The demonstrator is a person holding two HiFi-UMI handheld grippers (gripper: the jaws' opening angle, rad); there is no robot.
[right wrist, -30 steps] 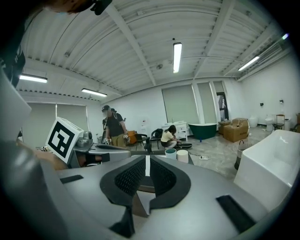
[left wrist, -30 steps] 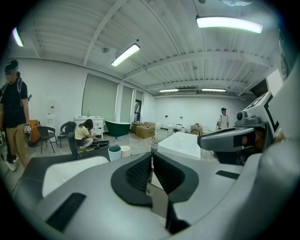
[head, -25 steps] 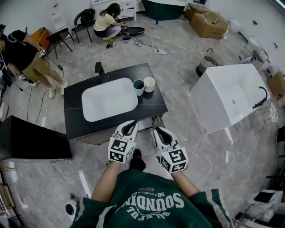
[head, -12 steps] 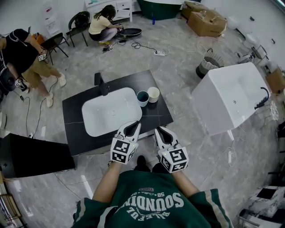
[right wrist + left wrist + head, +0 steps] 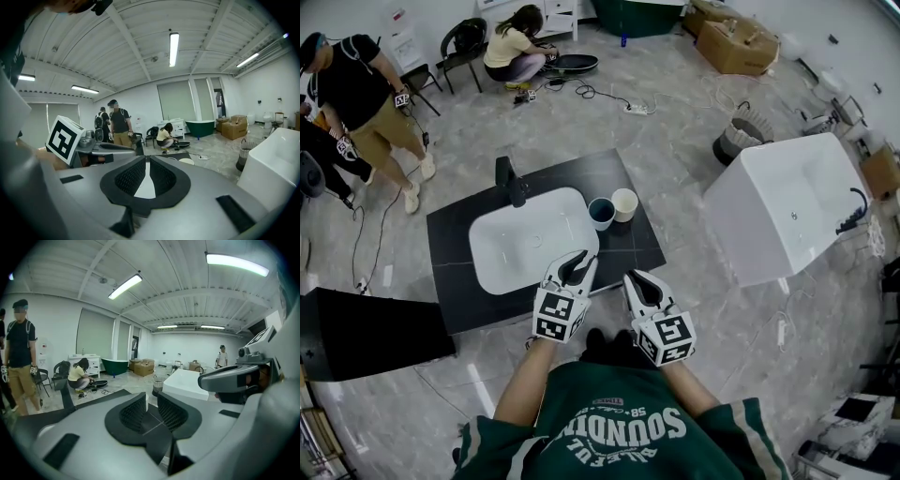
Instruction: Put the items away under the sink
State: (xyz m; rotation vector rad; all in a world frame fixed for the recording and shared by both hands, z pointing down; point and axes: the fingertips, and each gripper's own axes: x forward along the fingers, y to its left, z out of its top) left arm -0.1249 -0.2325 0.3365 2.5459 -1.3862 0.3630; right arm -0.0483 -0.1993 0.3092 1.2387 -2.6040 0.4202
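A black vanity top [image 5: 623, 246] with a white sink basin [image 5: 530, 239] and a black faucet [image 5: 508, 178] stands in front of me. On it, right of the basin, a dark teal cup [image 5: 601, 213] and a cream cup [image 5: 624, 203] stand side by side. The space under the sink is hidden below the top. My left gripper [image 5: 577, 260] [image 5: 149, 401] hovers over the vanity's near edge, its jaws nearly together with nothing between them. My right gripper [image 5: 636, 278] [image 5: 147, 164] hangs beside it, just as narrow and empty. The cream cup [image 5: 186, 161] peeks past its jaws.
A white freestanding bathtub [image 5: 787, 202] stands to the right. A black panel [image 5: 366, 328] lies left of the vanity. One person stands [image 5: 366, 89] and another crouches [image 5: 517, 42] at the back, near cables, a basket [image 5: 739, 139] and cardboard boxes [image 5: 733, 45].
My view has shifted so the vanity sits slightly lower and more central. The standing person at the left has walked further back. Both grippers keep their pose.
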